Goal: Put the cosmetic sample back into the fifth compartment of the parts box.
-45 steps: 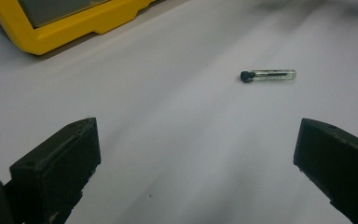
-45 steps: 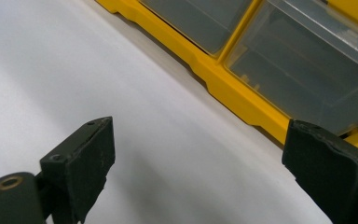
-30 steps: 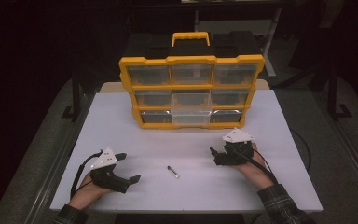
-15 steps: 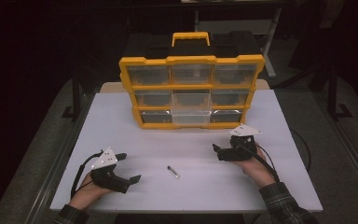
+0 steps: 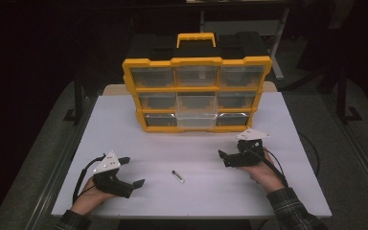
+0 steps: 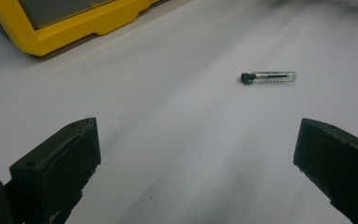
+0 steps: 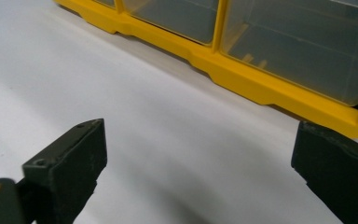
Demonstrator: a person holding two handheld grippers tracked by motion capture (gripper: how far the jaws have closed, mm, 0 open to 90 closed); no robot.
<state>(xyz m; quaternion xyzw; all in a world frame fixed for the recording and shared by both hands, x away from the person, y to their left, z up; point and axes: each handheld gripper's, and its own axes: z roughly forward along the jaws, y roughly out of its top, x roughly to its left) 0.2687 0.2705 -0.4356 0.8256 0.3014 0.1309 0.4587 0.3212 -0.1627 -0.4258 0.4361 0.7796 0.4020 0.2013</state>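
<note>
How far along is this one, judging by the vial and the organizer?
Nothing looks done: the small vial lies loose on the white table, apart from the yellow organizer. Nothing is in hand; the left gripper and right gripper are open and empty. Picking up and stowing the vial probably remain.

Workshop or lab: yellow parts organizer [image 5: 196, 93] on white table [image 5: 124, 129] (dark surroundings).

Clear glossy vial [image 6: 272, 77], matt table [image 5: 124, 139]
</note>
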